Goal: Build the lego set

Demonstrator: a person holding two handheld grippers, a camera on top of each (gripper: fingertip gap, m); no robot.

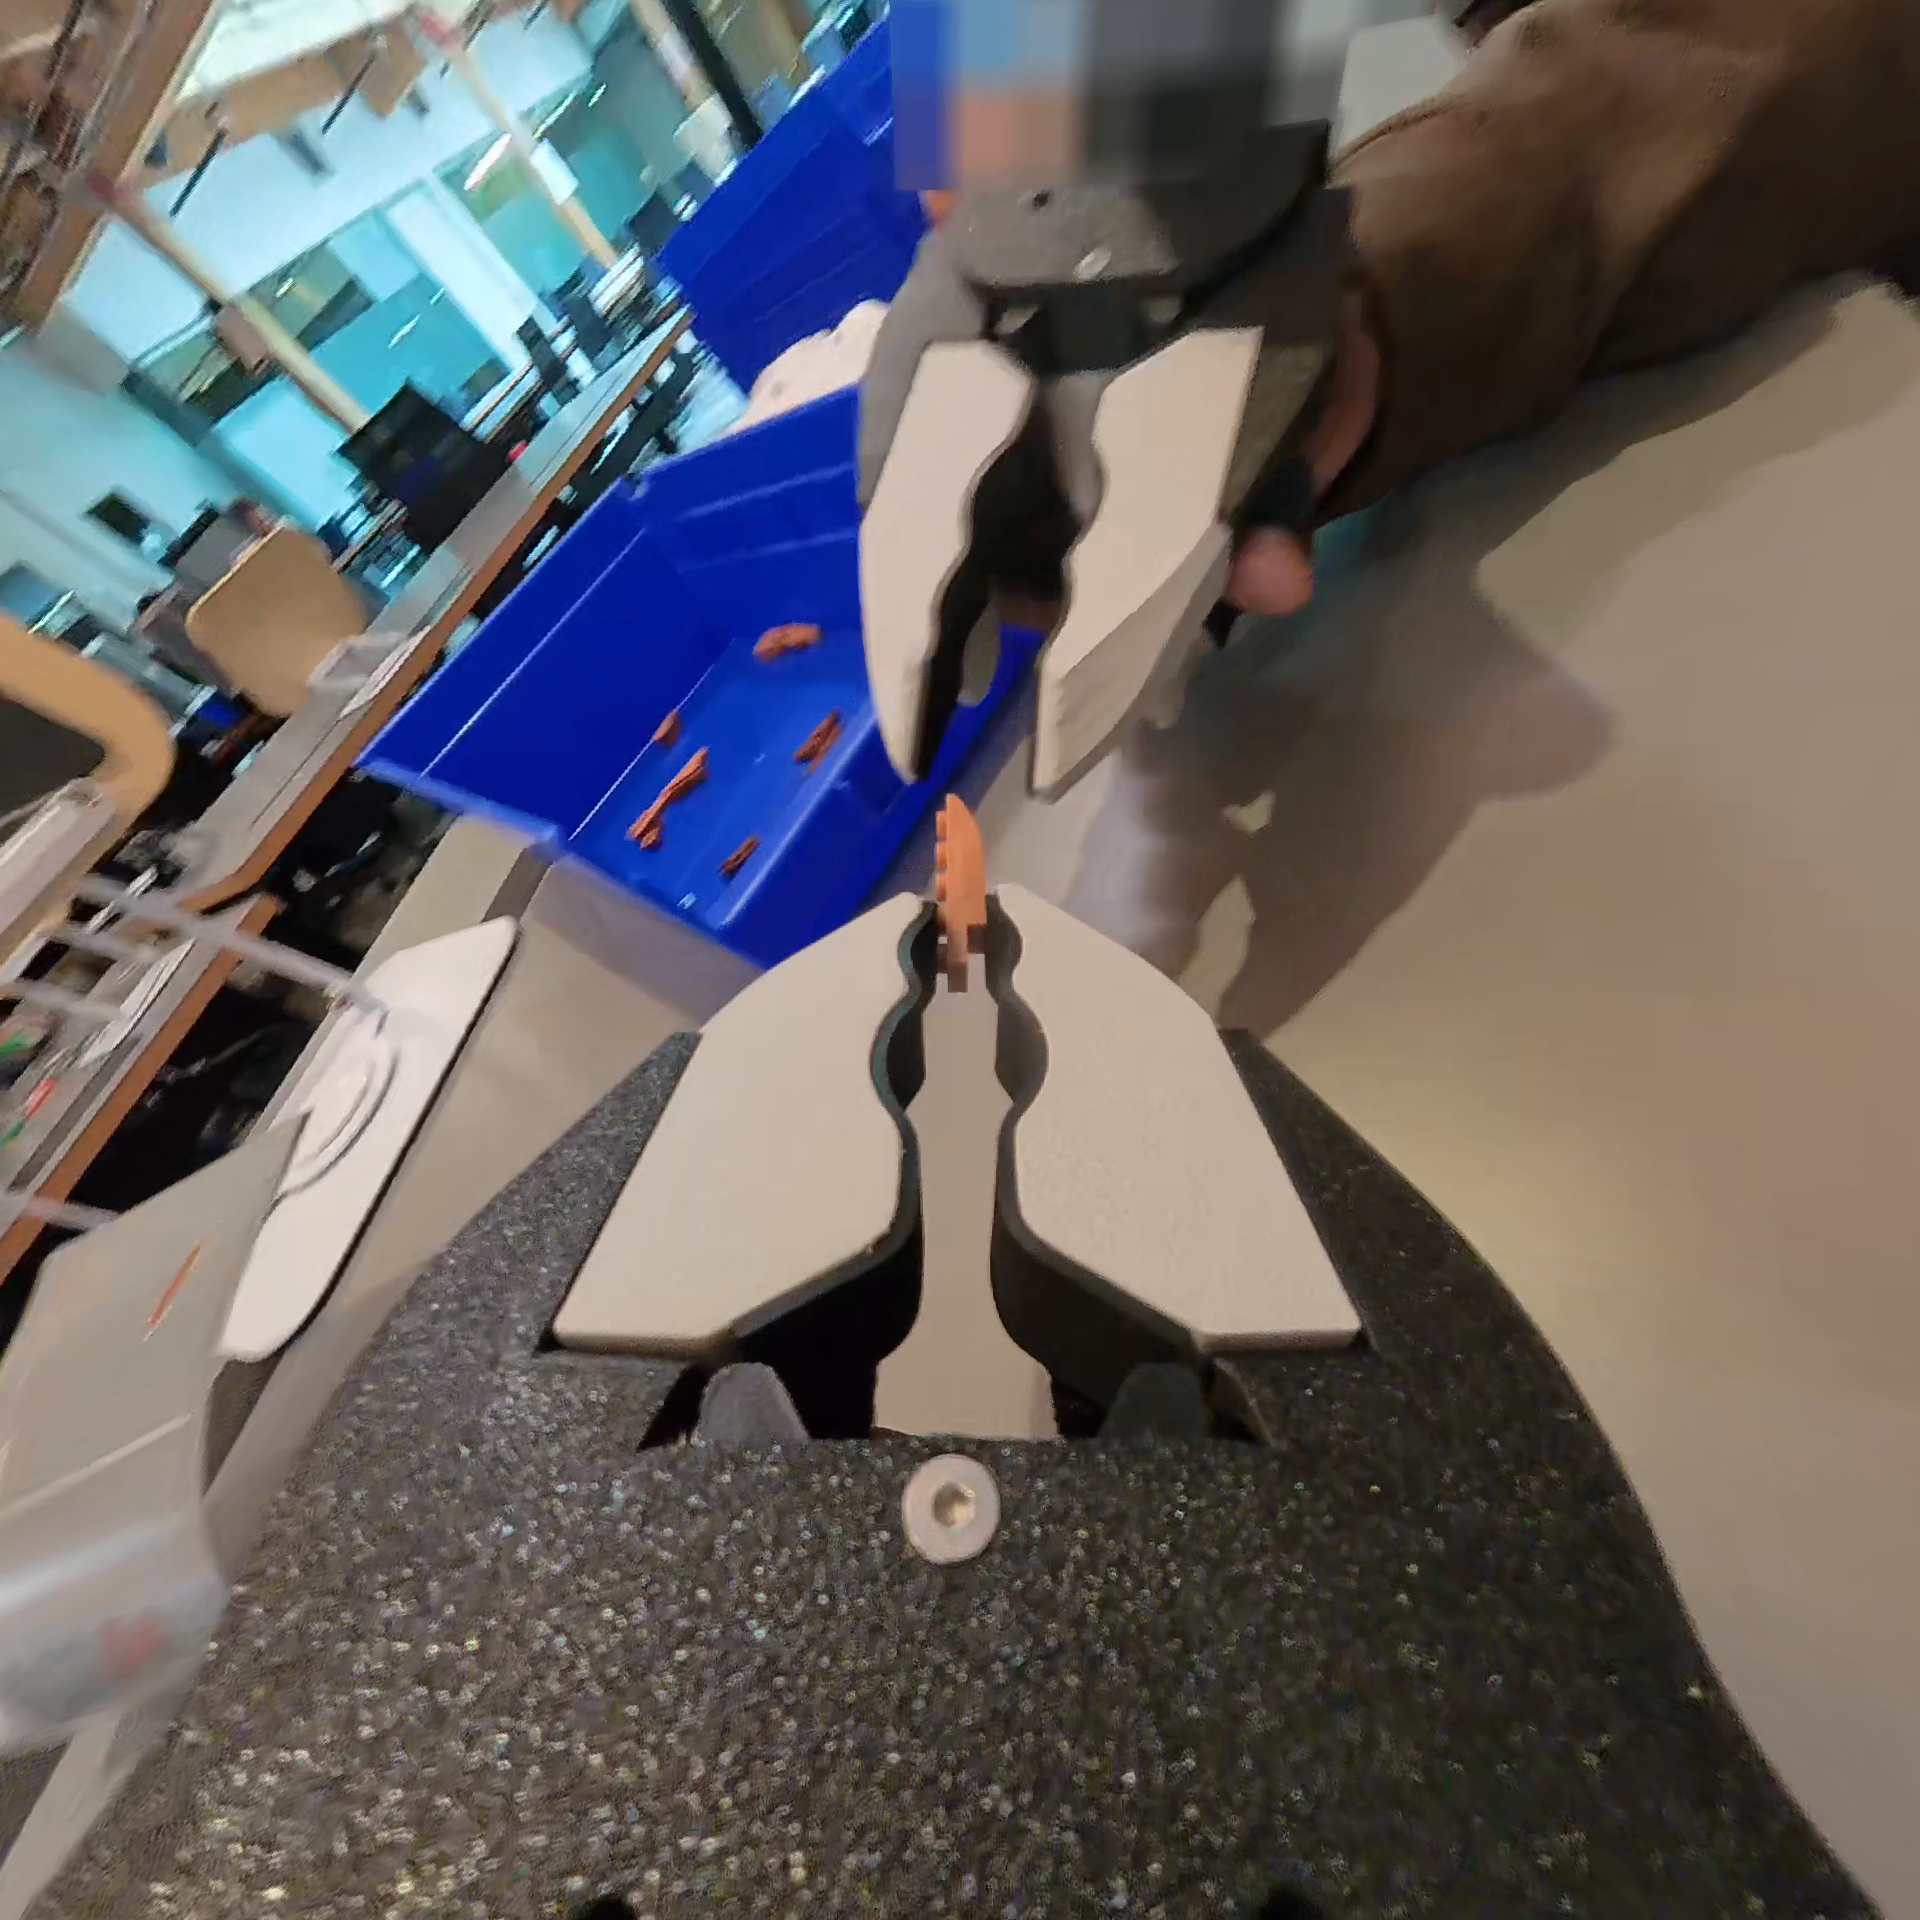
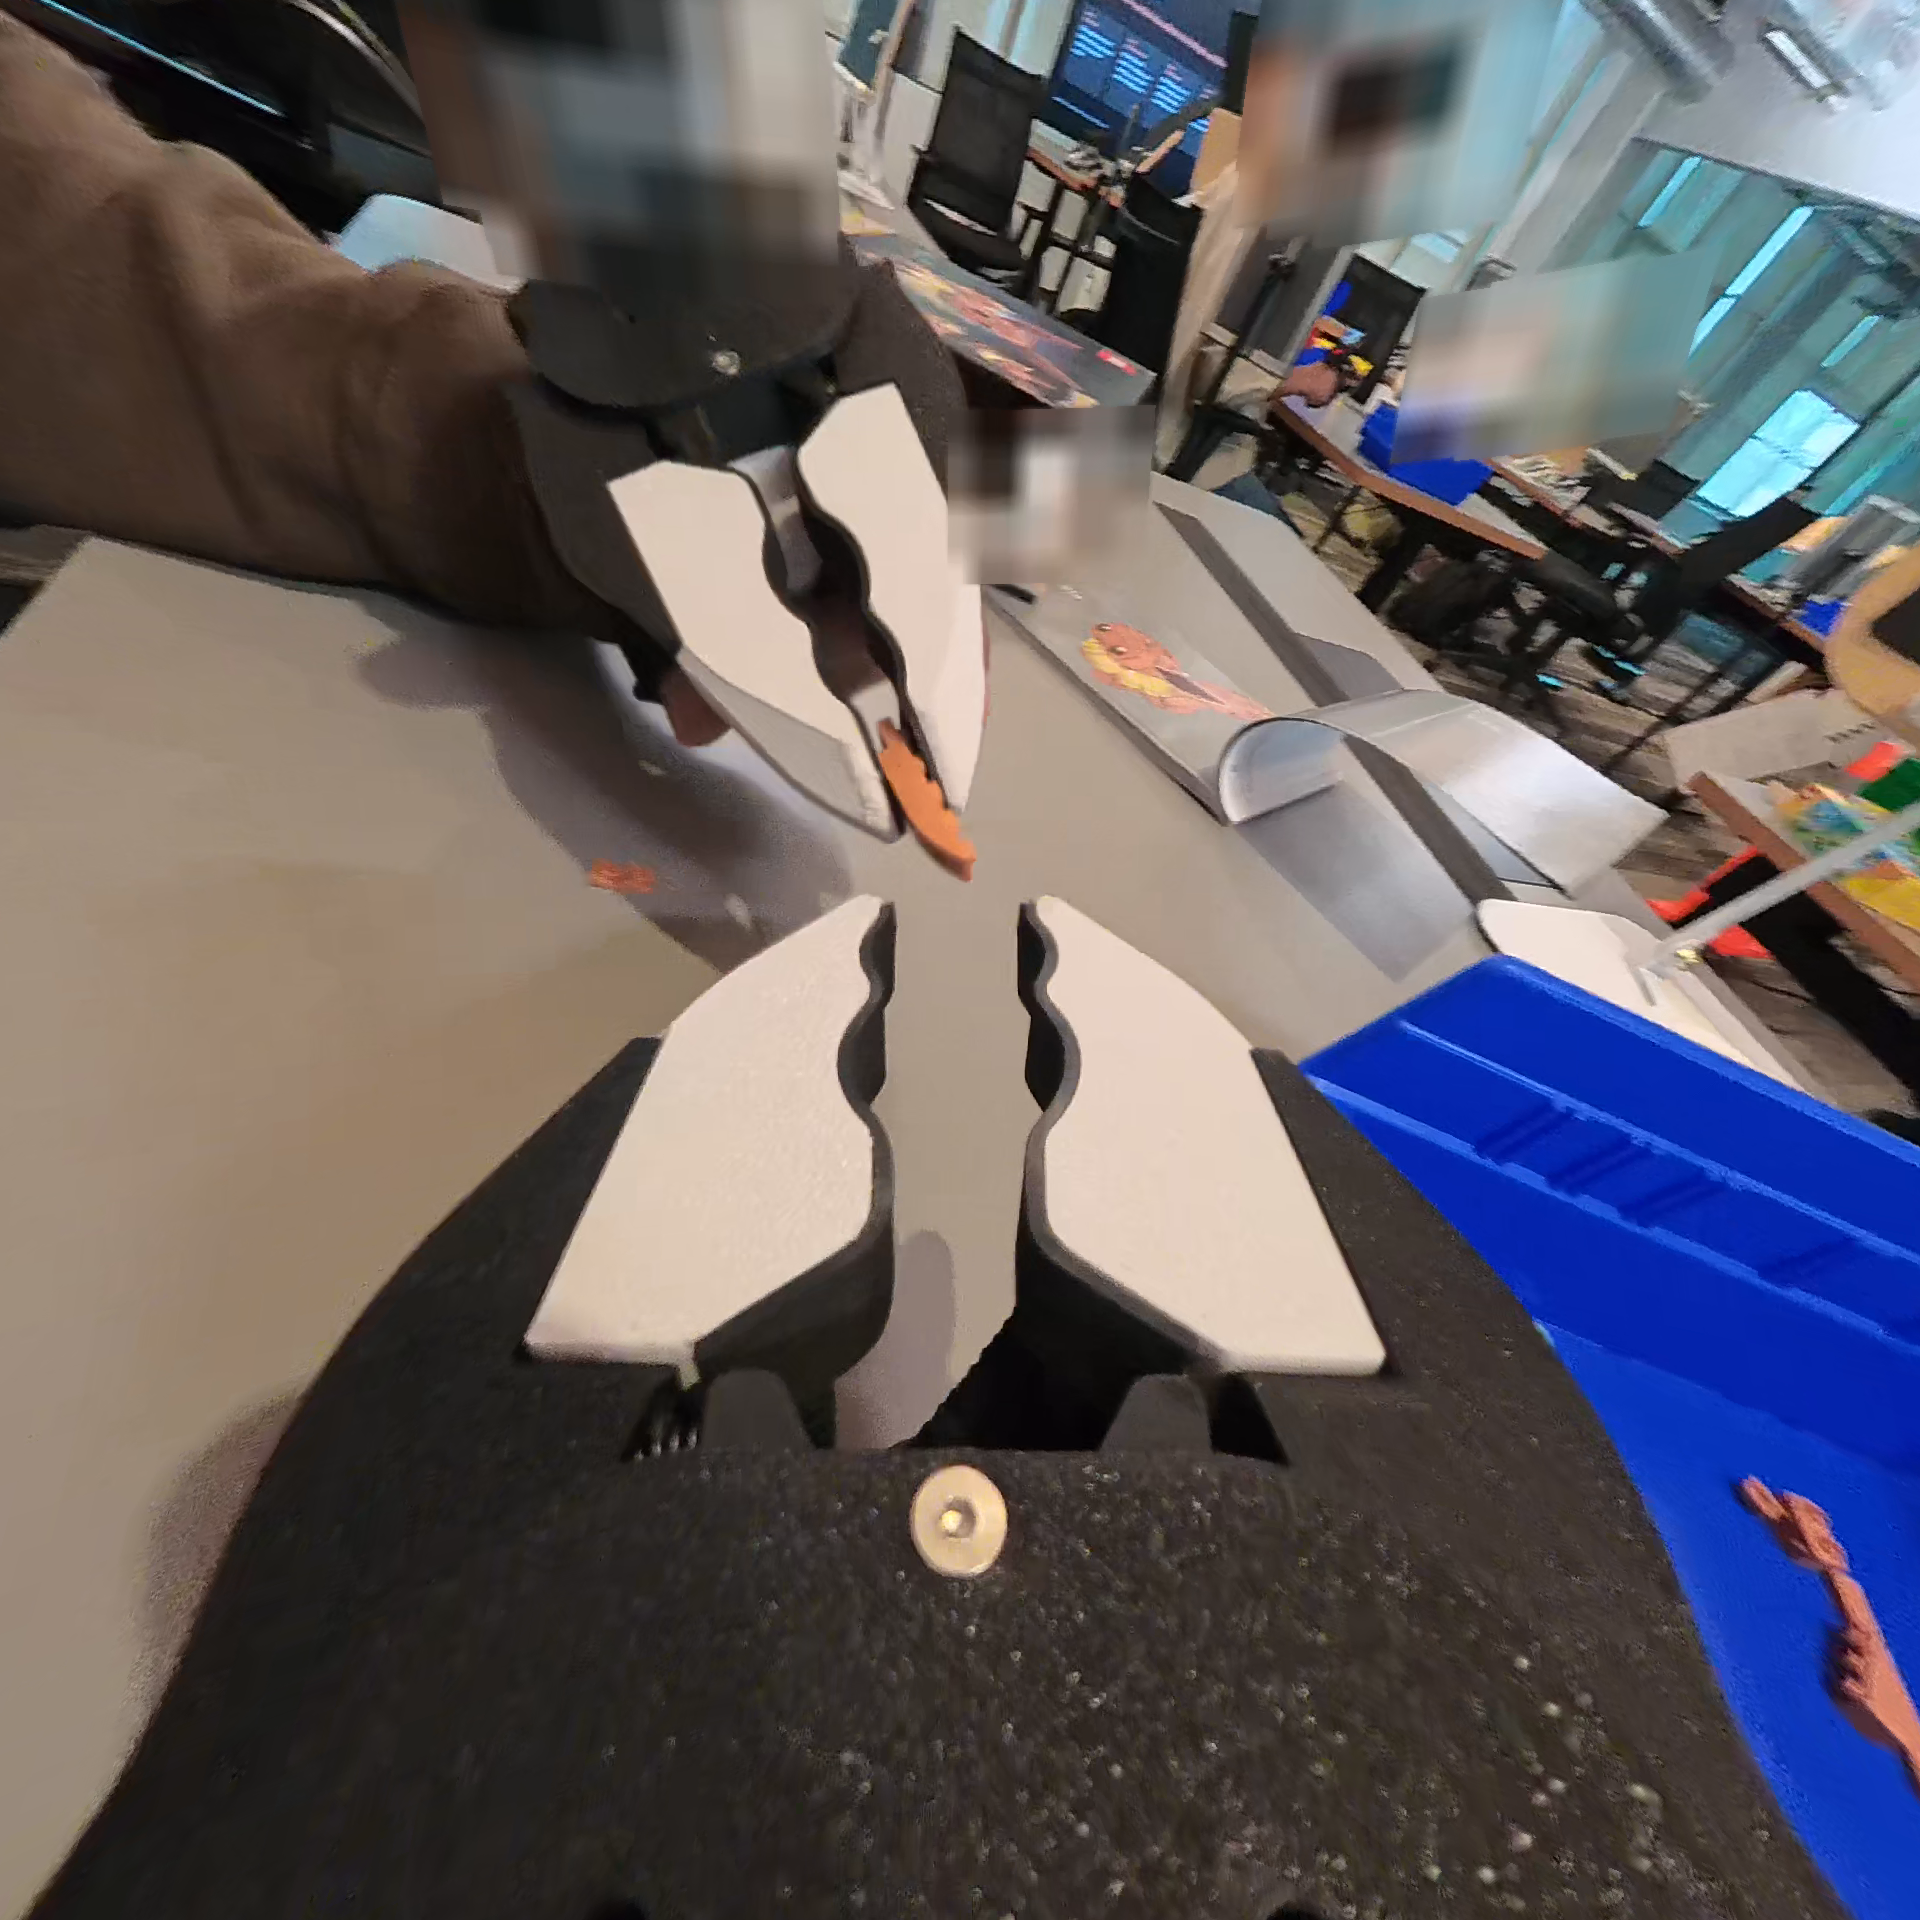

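My left gripper (image 1: 961,909) is shut on a thin flat orange piece with a notched edge (image 1: 958,862), which sticks out past its fingertips. The right wrist view shows the same gripper (image 2: 920,805) pinching that piece (image 2: 932,805) above the grey table (image 2: 312,935). My right gripper (image 2: 956,914) is open and empty, with its fingertips just short of the piece. In the left wrist view the right gripper (image 1: 982,774) hangs open a little beyond the piece's tip. A person's hand in a brown sleeve holds each gripper.
A blue bin (image 1: 540,665) with several loose orange pieces (image 1: 675,790) stands on the table. It also shows in the right wrist view (image 2: 1662,1195). A small orange piece (image 2: 621,878) lies on the table. An open booklet (image 2: 1164,665) with a curled page lies behind. My left and right fingertips are right by each other.
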